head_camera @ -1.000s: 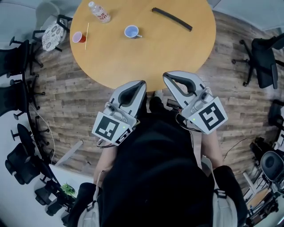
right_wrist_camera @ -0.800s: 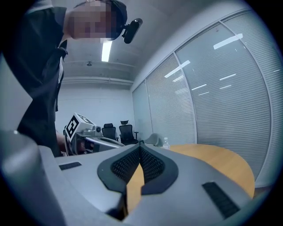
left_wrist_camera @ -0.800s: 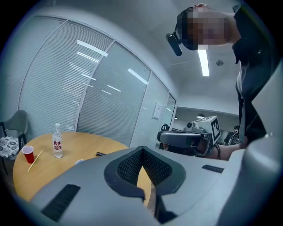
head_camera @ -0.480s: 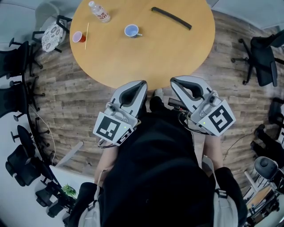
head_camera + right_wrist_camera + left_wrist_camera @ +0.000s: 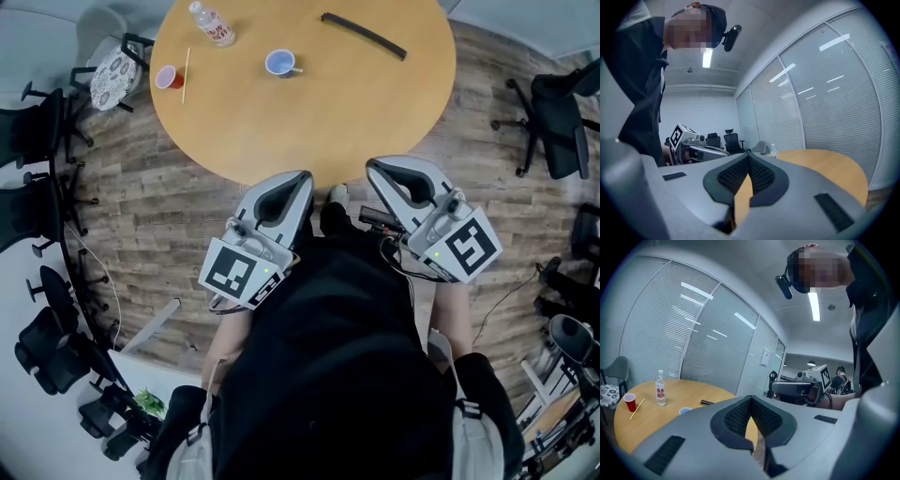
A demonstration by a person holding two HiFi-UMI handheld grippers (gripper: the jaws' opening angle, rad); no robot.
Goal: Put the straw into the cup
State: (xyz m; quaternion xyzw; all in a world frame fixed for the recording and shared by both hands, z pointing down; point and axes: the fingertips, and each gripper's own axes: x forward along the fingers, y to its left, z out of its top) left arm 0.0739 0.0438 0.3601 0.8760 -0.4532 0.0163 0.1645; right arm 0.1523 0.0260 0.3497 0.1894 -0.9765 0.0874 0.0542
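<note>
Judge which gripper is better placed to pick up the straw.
Left, probably: the straw lies beside the red cup on the left of the table, nearer the left gripper than the right gripper.

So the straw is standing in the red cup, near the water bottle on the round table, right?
Not quite. The straw lies flat on the round table beside the red cup, not in it, as the head view shows. The water bottle is indeed nearby.

Straw [image 5: 185, 75]: thin, pale, straight, lying flat near the 9 o'clock edge of the round table [image 5: 328, 112], its ends toward 12 and 6. Red cup [image 5: 167, 78]: upright, mouth up, just beside the straw at its 9 o'clock.
</note>
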